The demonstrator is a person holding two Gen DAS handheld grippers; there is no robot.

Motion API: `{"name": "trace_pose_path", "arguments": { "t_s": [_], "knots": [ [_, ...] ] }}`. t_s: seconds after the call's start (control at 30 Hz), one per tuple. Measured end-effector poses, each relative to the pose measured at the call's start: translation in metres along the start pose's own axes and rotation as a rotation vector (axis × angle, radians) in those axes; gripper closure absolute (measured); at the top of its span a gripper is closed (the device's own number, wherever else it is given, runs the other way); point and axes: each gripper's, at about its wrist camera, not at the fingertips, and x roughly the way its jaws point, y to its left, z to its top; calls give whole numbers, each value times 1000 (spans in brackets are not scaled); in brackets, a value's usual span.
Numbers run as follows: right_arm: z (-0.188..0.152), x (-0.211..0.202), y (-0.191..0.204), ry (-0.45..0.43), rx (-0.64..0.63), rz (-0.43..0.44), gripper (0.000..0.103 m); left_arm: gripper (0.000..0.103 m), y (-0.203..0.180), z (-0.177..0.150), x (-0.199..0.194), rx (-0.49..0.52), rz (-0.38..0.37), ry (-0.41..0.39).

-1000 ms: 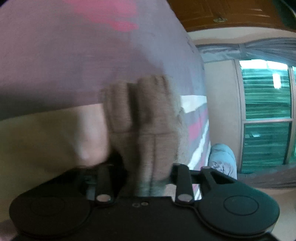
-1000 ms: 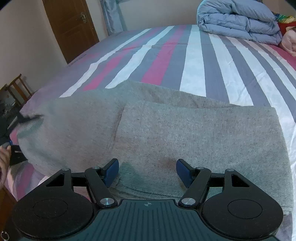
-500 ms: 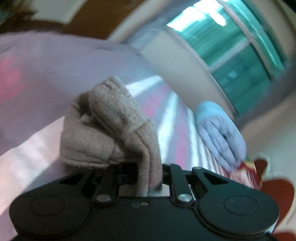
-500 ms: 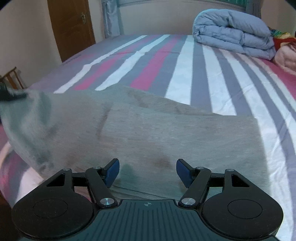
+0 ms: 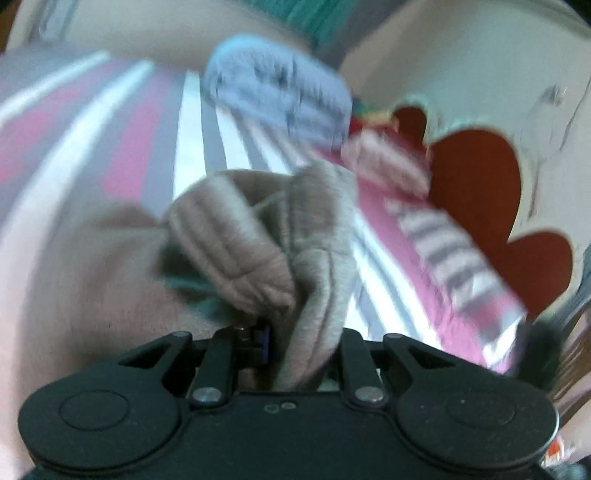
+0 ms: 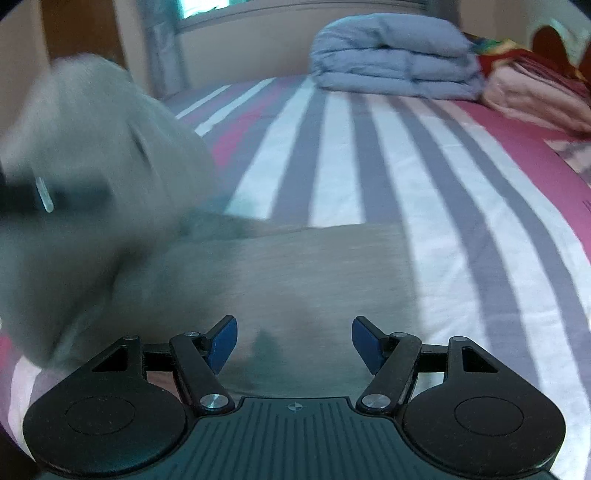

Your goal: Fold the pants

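Observation:
The grey-beige pants lie on the striped bed. My left gripper is shut on a bunched end of the pants, ribbed band and drawstring showing, and holds it up over the bed. In the right wrist view that raised end shows blurred at the left, lifted above the flat part. My right gripper is open and empty, low over the near edge of the flat pants.
A folded blue duvet and a pink folded blanket lie at the head of the bed. A red heart-shaped headboard stands behind them. A brown door is at the far left.
My left gripper has swung the held pants end up and across towards the head of the bed. The pants' left part rose off the bed. My right gripper stayed open, nearly still.

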Motion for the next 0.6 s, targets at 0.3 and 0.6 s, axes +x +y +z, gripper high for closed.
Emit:
{"name": "trace_pose_path", "arguments": {
  "t_s": [0.3, 0.6],
  "knots": [
    [1, -23, -55, 16, 115, 39, 34, 58, -6, 7, 18, 50, 48, 163],
    [8, -36, -88, 45, 281, 111, 34, 20, -19, 23, -2, 20, 7, 80]
  ]
}}
